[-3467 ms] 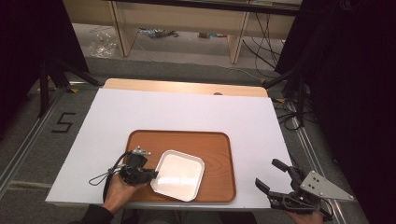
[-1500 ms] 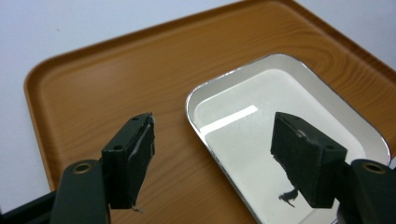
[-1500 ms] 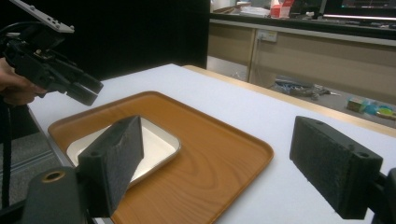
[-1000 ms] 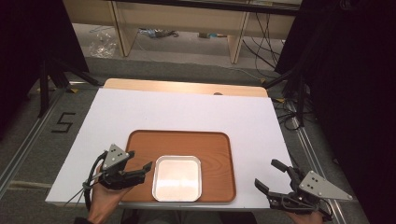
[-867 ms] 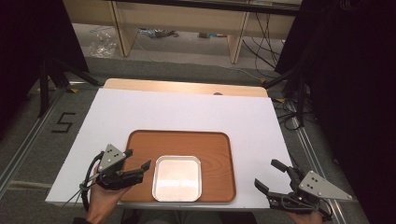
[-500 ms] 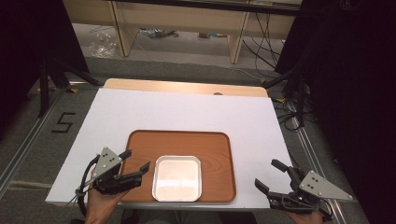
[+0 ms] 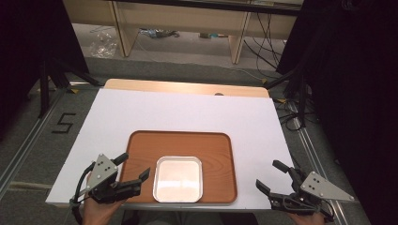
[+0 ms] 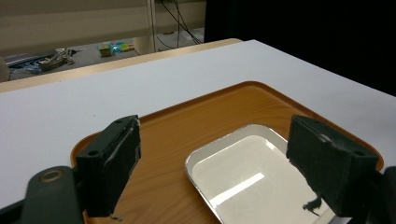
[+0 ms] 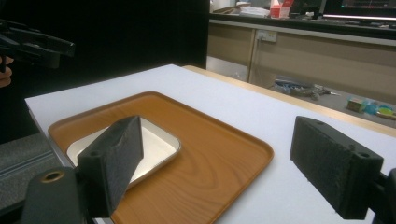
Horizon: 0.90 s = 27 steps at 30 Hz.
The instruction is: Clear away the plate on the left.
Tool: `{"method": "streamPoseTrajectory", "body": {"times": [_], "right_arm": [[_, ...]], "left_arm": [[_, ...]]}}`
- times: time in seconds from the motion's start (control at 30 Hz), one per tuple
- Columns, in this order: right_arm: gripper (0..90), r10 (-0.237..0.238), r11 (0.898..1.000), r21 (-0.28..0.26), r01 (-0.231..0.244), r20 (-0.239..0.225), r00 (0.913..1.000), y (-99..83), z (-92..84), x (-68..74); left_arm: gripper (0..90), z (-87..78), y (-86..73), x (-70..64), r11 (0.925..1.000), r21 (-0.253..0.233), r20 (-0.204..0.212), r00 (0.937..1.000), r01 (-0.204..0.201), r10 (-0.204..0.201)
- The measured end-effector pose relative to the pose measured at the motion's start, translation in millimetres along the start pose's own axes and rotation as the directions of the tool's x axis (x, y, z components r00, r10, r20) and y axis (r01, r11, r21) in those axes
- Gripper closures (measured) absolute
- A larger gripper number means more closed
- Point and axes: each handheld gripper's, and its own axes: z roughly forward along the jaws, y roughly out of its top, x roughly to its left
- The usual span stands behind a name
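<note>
Square-ish metal dish (image 7: 178, 179) flat on tray (image 7: 216, 150), long axis front-to-back; left gripper (image 7: 133, 171) beside it, just opened wide, empty.

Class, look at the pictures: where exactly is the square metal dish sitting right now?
In the high view the metal dish lies flat on the wooden tray, at its near edge, just right of the open left gripper.

Silver dish (image 7: 178, 178) on wood-grain brown tray (image 7: 216, 145), white table (image 7: 187, 110).
</note>
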Motion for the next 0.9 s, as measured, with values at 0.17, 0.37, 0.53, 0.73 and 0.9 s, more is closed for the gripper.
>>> {"method": "streamPoseTrajectory", "body": {"times": [0.17, 0.37, 0.53, 0.73, 0.9], "right_arm": [[17.7, -0.002, 1.0, 0.002, 0.002, -0.008, 1.0, 0.1, 0.1, -0.4], [17.0, 0.0, 1.0, 0.002, 0.0, -0.016, 0.9999, 0.1, 0.3, -0.6], [16.4, 0.0, 1.0, 0.0, 0.0, -0.007, 1.0, 0.1, 0.0, -0.3], [16.0, 0.012, 1.0, -0.013, -0.012, 0.002, 0.9999, -0.3, -0.1, 0.5], [16.0, 0.013, 1.0, -0.015, -0.013, 0.001, 0.9999, -0.2, -0.4, 0.6]], "left_arm": [[16.4, -6.6, -0.5, -1.9, 0.9999, -0.012, -0.001, 1.0, -0.002, 0.002], [16.2, -17.0, -1.4, -5.9, 0.9993, -0.037, -0.01, 0.9999, 0.004, -0.004], [15.9, -24.7, -2.5, -9.9, 0.9993, -0.038, -0.001, 1.0, 0.007, -0.007], [15.8, -25.4, -2.6, -11.4, 0.9994, -0.034, -0.005, 0.9999, 0.009, -0.009], [15.8, -25.5, -2.6, -10.4, 0.9994, -0.034, -0.008, 0.9999, 0.01, -0.011]]}}
